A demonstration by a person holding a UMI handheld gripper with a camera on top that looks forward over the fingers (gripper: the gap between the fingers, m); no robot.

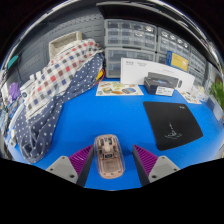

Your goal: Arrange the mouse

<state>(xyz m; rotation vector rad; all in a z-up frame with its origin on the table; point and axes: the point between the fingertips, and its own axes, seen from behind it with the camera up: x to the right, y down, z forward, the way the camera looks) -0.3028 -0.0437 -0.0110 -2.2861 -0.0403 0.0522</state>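
Note:
A translucent beige mouse [108,157] lies on the blue table [100,120] between my fingers, its front pointing away. My gripper [113,156] is open: the purple pads [72,163] stand on either side of the mouse, with a visible gap on the right and a narrower one on the left. A black mouse pad [172,122] lies on the table ahead and to the right, apart from the mouse.
A checked cloth [55,88] is heaped on the table's left side. A leaflet [120,88] and a white box [152,72] sit beyond the pad. Clear storage drawers [140,40] stand at the back.

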